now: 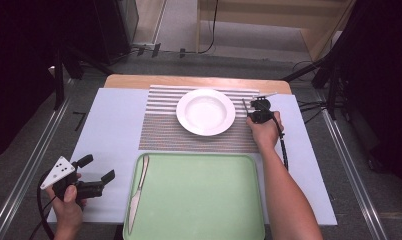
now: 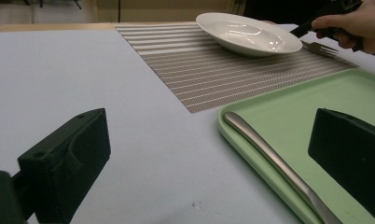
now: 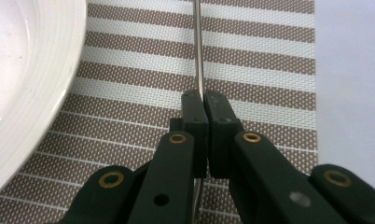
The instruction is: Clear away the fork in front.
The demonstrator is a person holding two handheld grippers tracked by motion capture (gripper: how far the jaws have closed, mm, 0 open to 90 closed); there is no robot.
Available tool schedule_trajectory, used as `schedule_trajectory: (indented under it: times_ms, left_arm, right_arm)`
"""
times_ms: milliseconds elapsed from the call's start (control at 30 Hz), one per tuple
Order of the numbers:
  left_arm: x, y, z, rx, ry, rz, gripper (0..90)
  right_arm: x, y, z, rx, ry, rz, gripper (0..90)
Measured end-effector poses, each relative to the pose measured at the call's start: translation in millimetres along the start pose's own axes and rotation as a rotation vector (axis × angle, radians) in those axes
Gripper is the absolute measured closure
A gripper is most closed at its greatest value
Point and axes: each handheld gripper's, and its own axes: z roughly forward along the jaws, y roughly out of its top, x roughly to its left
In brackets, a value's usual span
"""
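Observation:
A metal fork (image 3: 199, 56) lies edge-up along the striped placemat (image 1: 189, 135), just right of the white plate (image 1: 205, 111). My right gripper (image 3: 204, 100) is shut on its thin handle, low over the mat. In the high view this gripper (image 1: 259, 108) sits at the plate's right rim, with the fork's handle (image 1: 267, 94) pointing away. The fork's tines (image 2: 322, 48) rest on the mat in the left gripper view. My left gripper (image 1: 98, 168) hovers open and empty at the near left, beside the green tray (image 1: 199, 200). A table knife (image 1: 139, 192) lies along the tray's left edge.
The plate (image 2: 249, 33) is empty and stands on the far half of the placemat (image 2: 213, 74). The tray's rim (image 2: 241, 140) and knife (image 2: 269, 158) lie between my left jaws' line of sight. Pale table surface (image 1: 109, 125) surrounds the mat.

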Motion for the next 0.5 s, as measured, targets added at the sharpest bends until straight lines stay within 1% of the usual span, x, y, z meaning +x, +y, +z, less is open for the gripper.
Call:
schedule_trajectory:
  times_ms: [67,167,267,300,333,400,433,467,500]
  left_arm:
    - [-0.7,0.7,-0.1,0.001,0.0,0.004,0.0]
    - [-2.5,1.3,0.5,0.002,0.001,0.011,0.0]
    - [-4.2,1.8,0.7,-0.001,-0.003,0.014,0.0]
    - [-4.6,2.1,0.6,-0.003,-0.004,0.016,0.0]
    - [-5.0,2.5,0.3,-0.002,-0.006,0.017,0.0]
    - [-6.0,3.0,0.3,-0.007,-0.008,0.015,0.0]
    - [-6.7,3.5,0.2,-0.005,-0.009,0.018,0.0]
    - [-8.0,3.8,0.5,-0.004,-0.012,0.022,0.0]
    - [-8.9,4.1,0.9,-0.004,-0.013,0.023,0.0]
  right_arm:
    - [-1.2,-2.6,-3.4,-0.029,0.002,0.01,86.9]
    - [-3.8,-5.5,-9.3,-0.059,0.025,0.015,86.9]
    - [-5.9,-9.1,-14.2,-0.085,0.03,-0.001,87.0]
    - [-5.7,-10.4,-16.8,-0.092,0.034,0.012,86.9]
    - [-6.3,-11.6,-18.6,-0.102,0.039,0.014,87.0]
    - [-7.5,-13.9,-22.5,-0.127,0.053,0.007,87.0]
    - [-7.3,-14.7,-24.4,-0.128,0.056,0.011,86.9]
    - [-8.3,-15.9,-25.7,-0.143,0.062,0.003,86.9]
    - [-7.8,-17.5,-28.8,-0.152,0.064,0.007,87.0]
